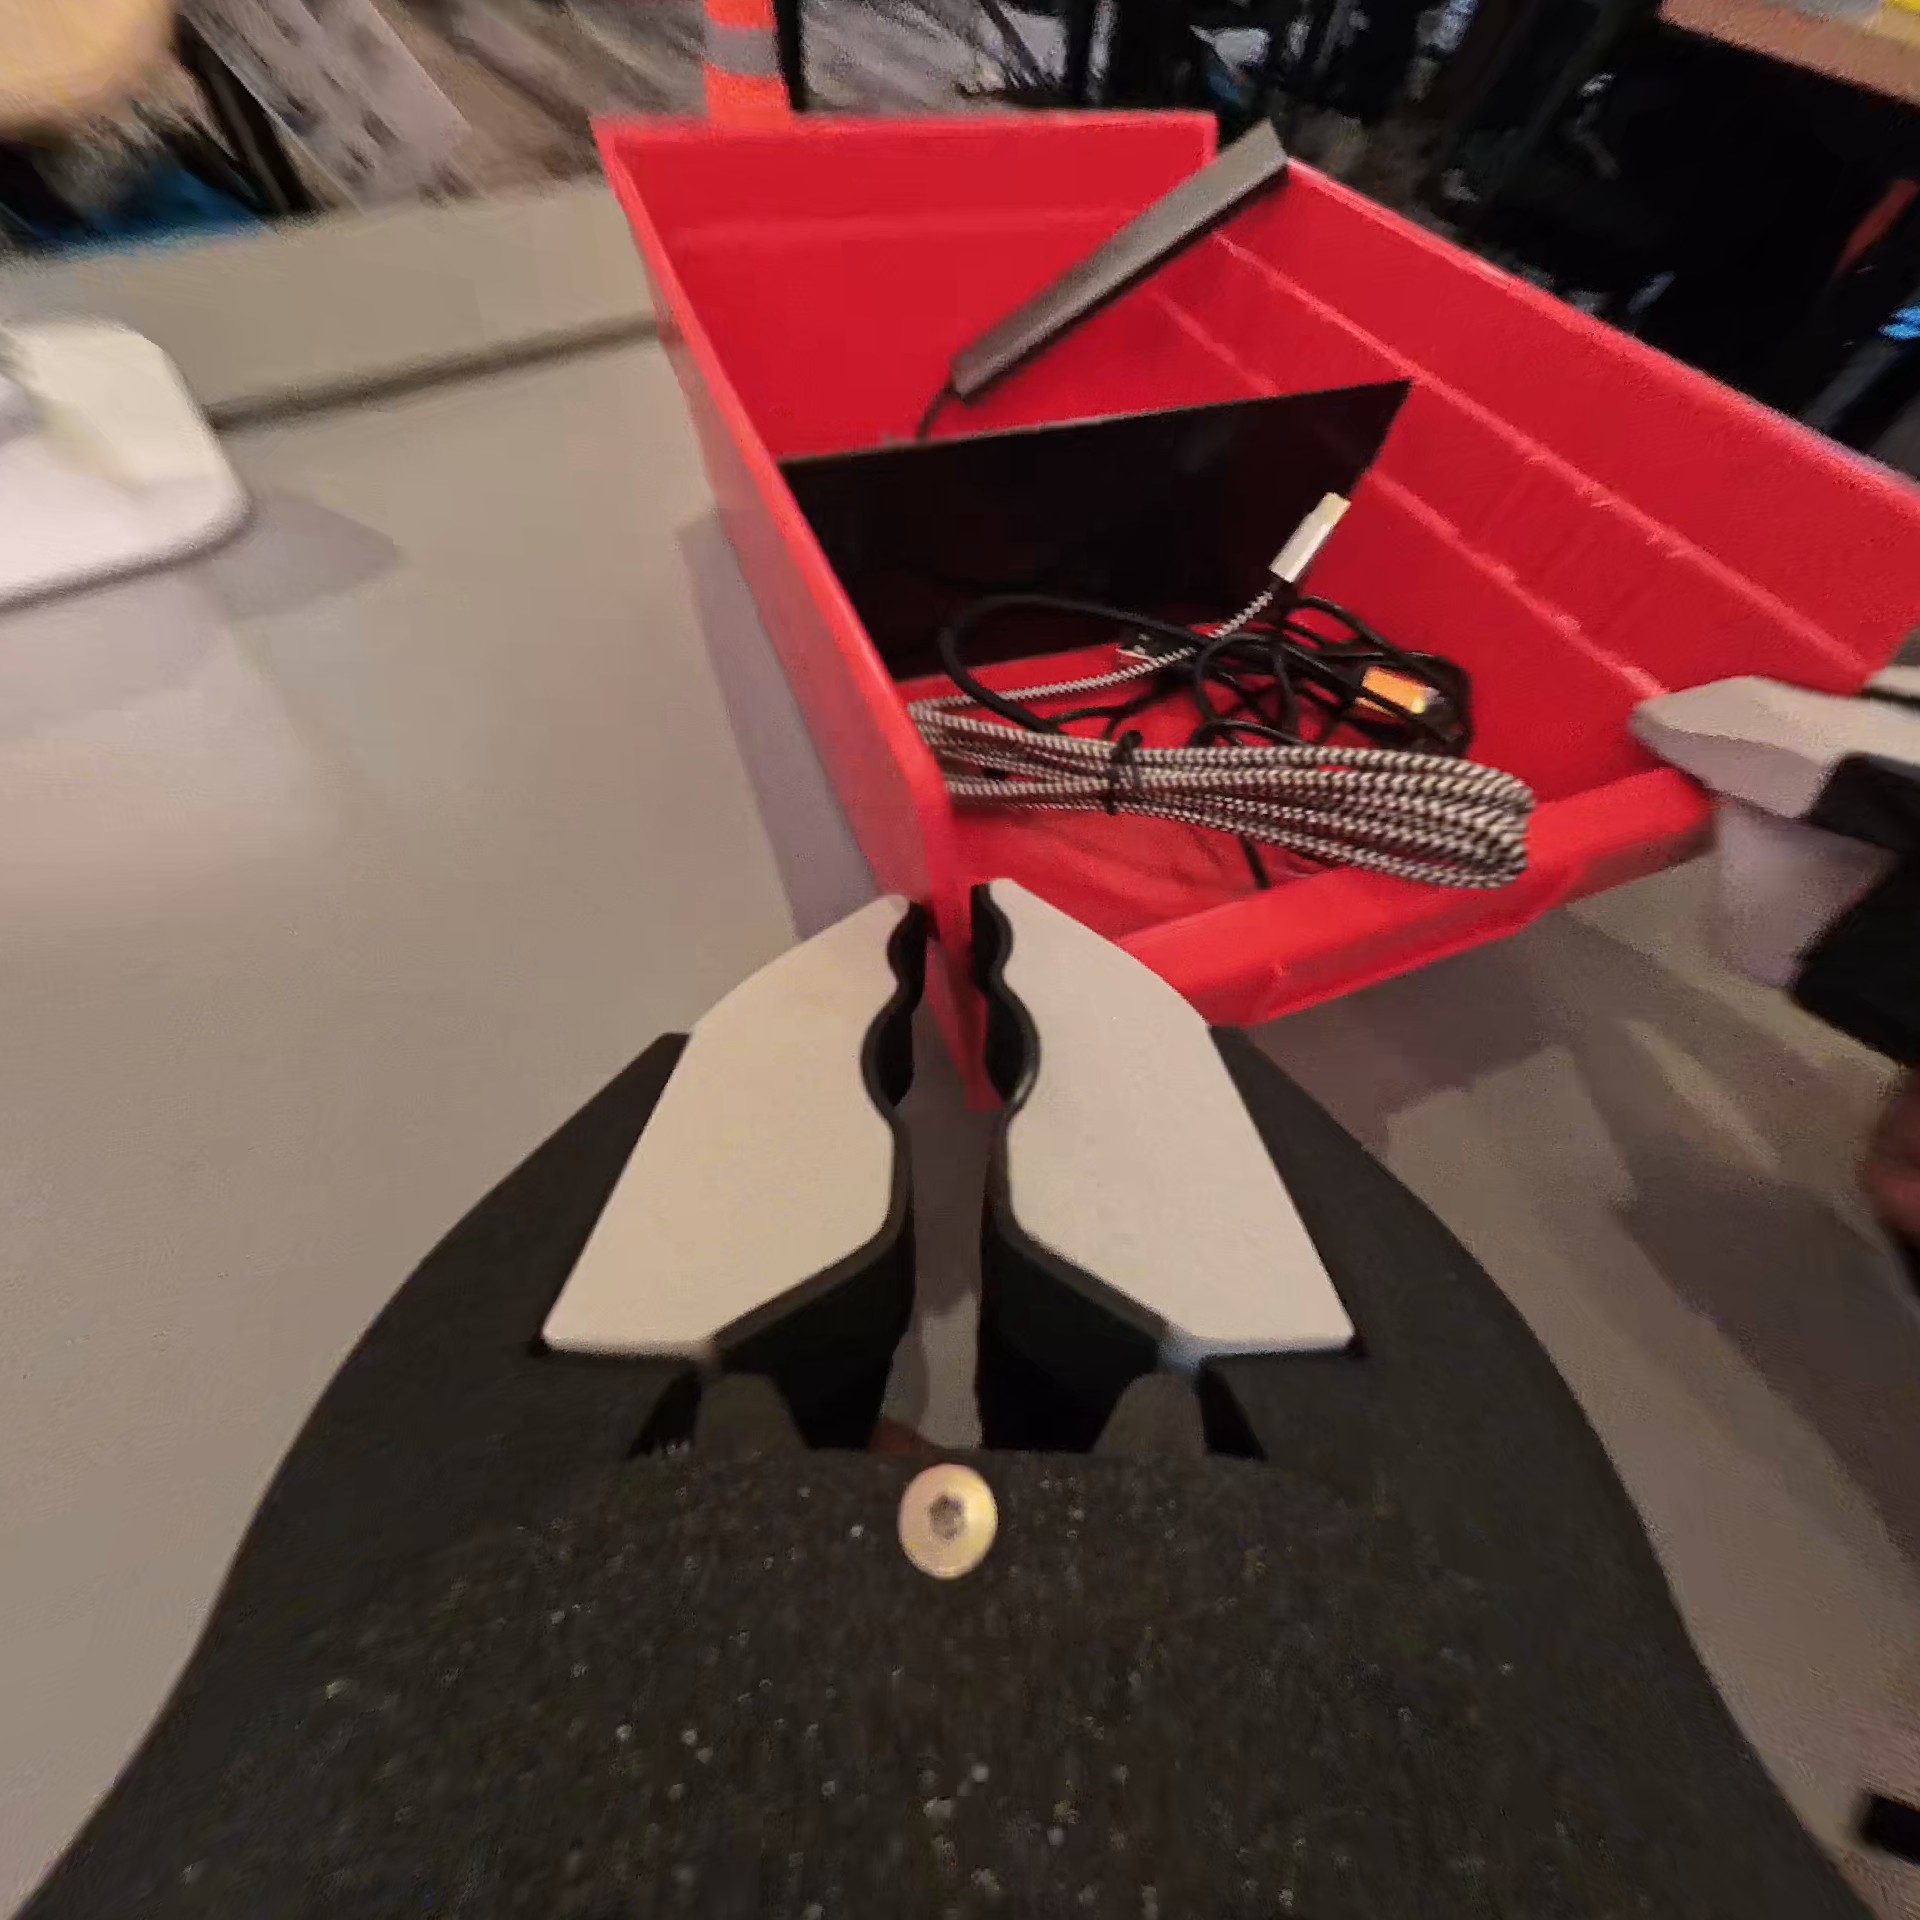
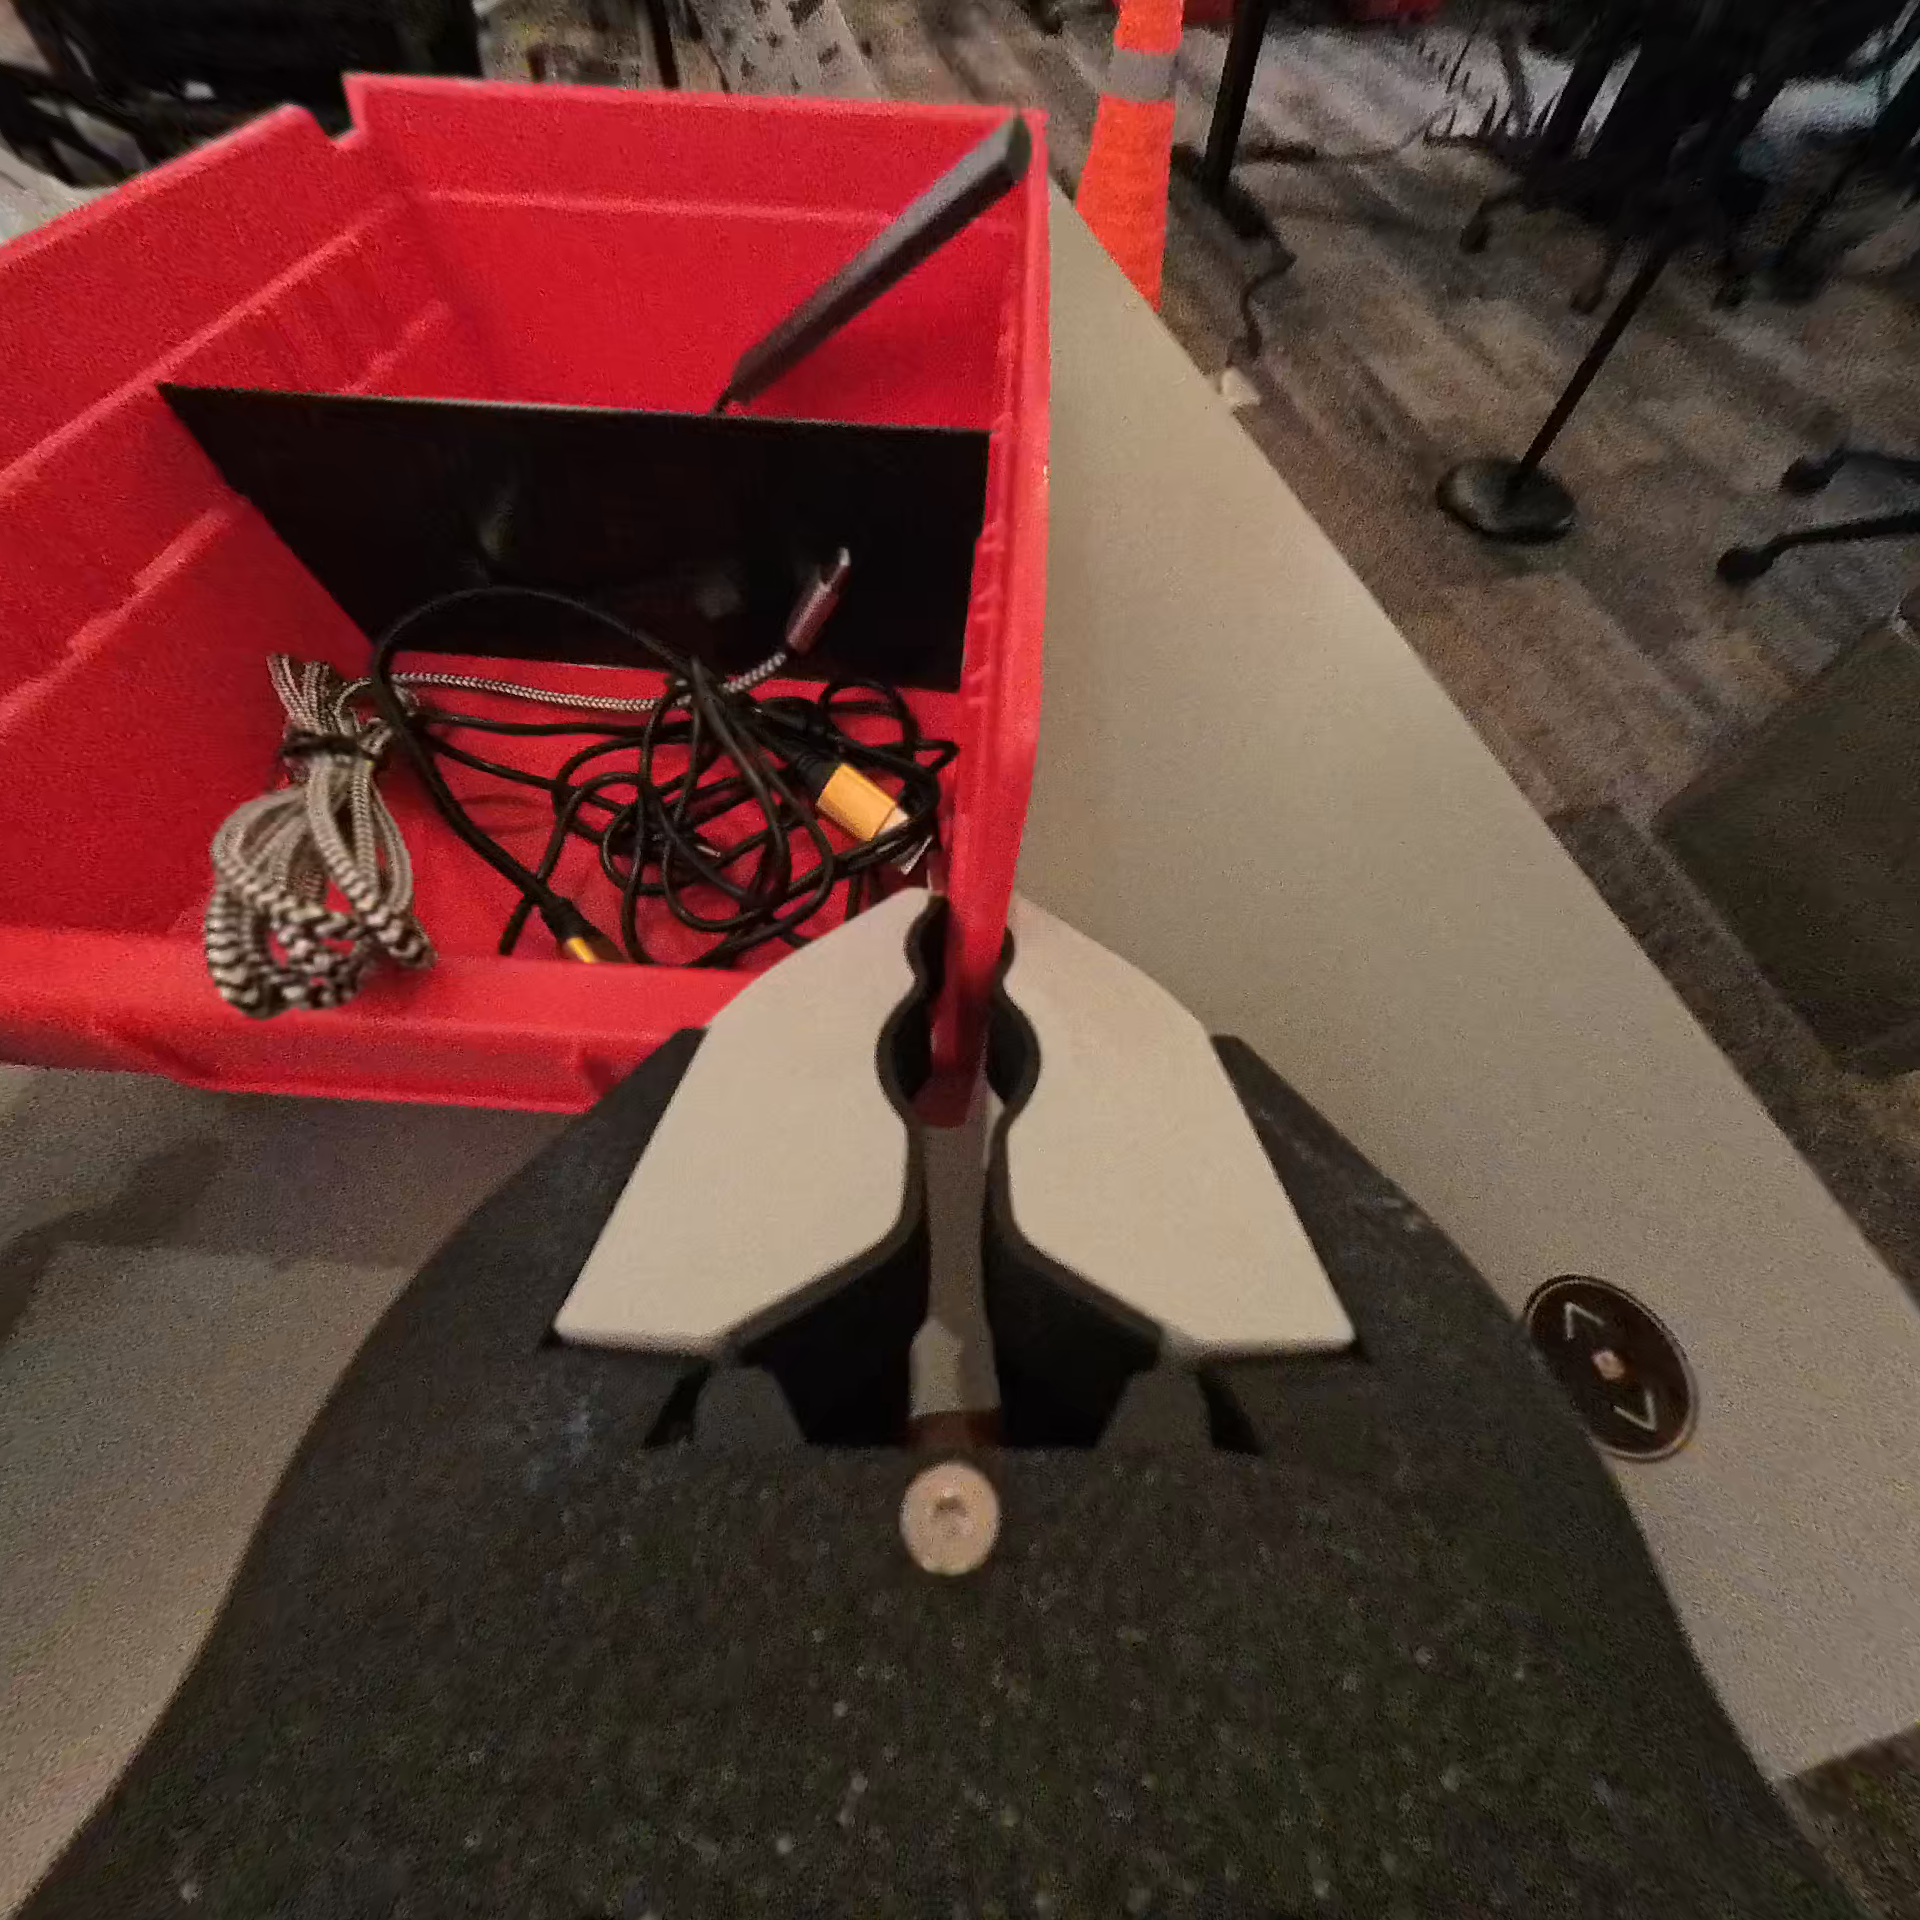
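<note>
The left tongs (image 1: 951, 914) and right tongs (image 2: 966, 914) are each clamped nearly closed on a near corner wall of the red plastic bin (image 1: 831, 665) (image 2: 125, 364), which holds tangled cables (image 2: 665, 790) on the grey counter (image 1: 416, 727).

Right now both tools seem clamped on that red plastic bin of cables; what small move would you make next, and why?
Probably lift both together, level. The left tool pinches one front corner wall of the red plastic bin, the right tool the other; loose black cables could slide if it tilts.
</note>
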Tool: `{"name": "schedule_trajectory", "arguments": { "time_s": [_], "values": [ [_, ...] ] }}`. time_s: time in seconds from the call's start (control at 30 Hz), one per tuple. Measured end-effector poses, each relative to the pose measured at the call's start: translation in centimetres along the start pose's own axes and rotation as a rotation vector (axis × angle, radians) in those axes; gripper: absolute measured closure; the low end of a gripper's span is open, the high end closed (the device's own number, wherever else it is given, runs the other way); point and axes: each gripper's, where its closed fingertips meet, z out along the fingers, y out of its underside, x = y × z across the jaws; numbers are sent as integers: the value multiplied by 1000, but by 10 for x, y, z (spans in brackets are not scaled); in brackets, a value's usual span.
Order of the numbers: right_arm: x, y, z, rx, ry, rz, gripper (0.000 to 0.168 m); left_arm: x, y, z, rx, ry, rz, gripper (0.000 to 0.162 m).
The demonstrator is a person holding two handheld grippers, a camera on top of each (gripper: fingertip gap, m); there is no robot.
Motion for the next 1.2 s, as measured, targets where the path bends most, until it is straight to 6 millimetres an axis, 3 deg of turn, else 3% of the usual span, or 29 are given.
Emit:
{"name": "schedule_trajectory", "arguments": {
  "time_s": [0.13, 0.3, 0.43, 0.57, 0.7, 0.77, 0.83, 0.9, 0.93, 0.97, 1.03, 1.13, 1.2],
  "values": [
    [-44, -32, -27, 145, -21, -42, 165, -36, -3, -37, 60, -55, 3, 156],
    [-125, -61, -45, 241, -173, -15, 166, -86, 5, -113, 137, -187, 49, 156],
    [-204, -65, -50, 258, -316, -47, 166, -145, 8, -166, 189, -346, 19, 156],
    [-251, -45, -42, 213, -364, -75, 166, -183, 26, -182, 178, -398, 4, 156],
    [-271, 2, -25, -7, -446, -24, 165, -193, 69, -178, 71, -379, -84, 155],
    [-274, 9, -23, -21, -454, -43, 164, -191, 82, -179, 57, -337, -150, 153],
    [-276, 10, -23, -43, -464, -59, 164, -189, 80, -182, 51, -304, -173, 150],
    [-280, 14, -27, -76, -541, -57, 162, -184, 75, -192, 49, -256, -210, 130],
    [-280, 16, -30, -101, -581, -53, 159, -186, 71, -206, 71, -251, -240, 124],
    [-276, 18, -36, -115, -608, -56, 145, -194, 67, -225, 105, -272, -269, 117],
    [-263, 22, -49, -139, -636, -97, 127, -229, 69, -271, 151, -381, -303, 113],
    [-241, 27, -65, -141, -598, -231, 128, -306, 94, -336, 114, -567, -351, 107],
    [-240, 27, -73, -134, -576, -347, 129, -357, 117, -367, 58, -667, -375, 102]
  ]
}}
